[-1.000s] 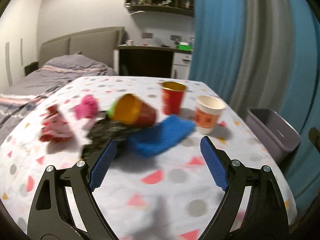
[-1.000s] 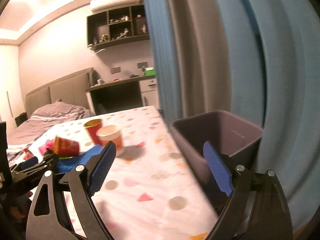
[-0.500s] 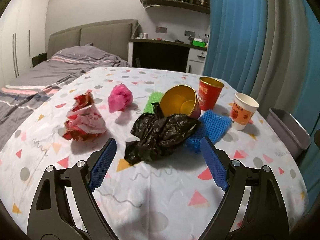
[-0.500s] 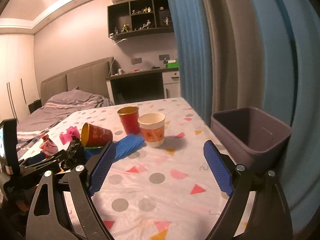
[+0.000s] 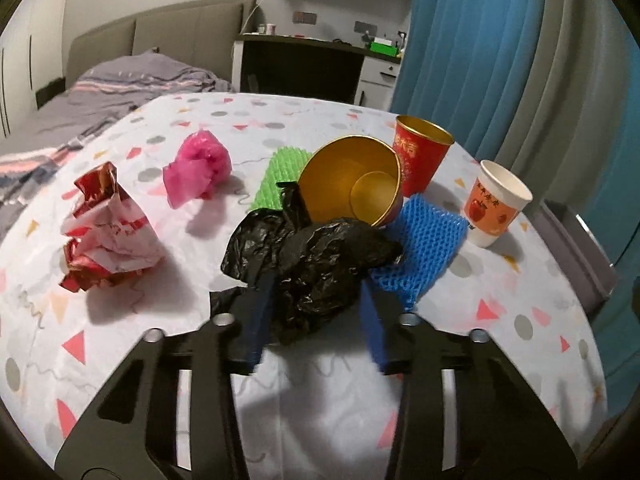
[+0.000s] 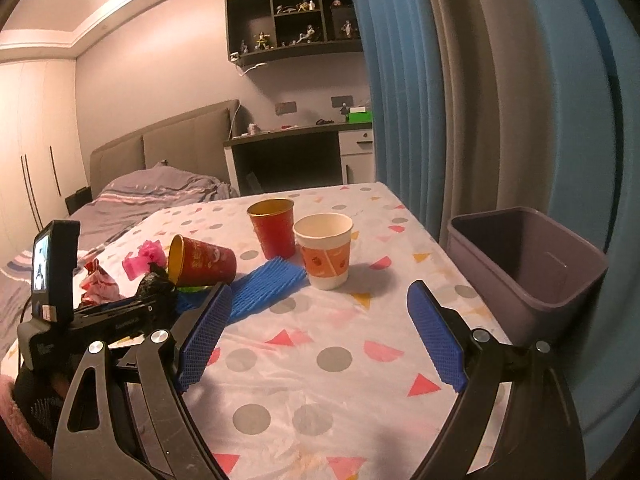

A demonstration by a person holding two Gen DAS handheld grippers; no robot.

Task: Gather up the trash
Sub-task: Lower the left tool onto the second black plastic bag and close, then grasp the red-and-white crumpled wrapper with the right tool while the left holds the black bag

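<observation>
The bin (image 6: 532,268) stands empty just off the table's (image 6: 320,360) right edge. On the table a red cup (image 6: 274,228) and a paper cup (image 6: 326,256) stand upright, both empty as far as shows; a second red cup (image 5: 352,184) lies tipped, empty. The left gripper (image 5: 316,308) angles down, its jaws closing around the black bag (image 5: 320,264) between them. The right gripper (image 6: 316,336) hovers over bare cloth, jaws wide apart, holding nothing.
</observation>
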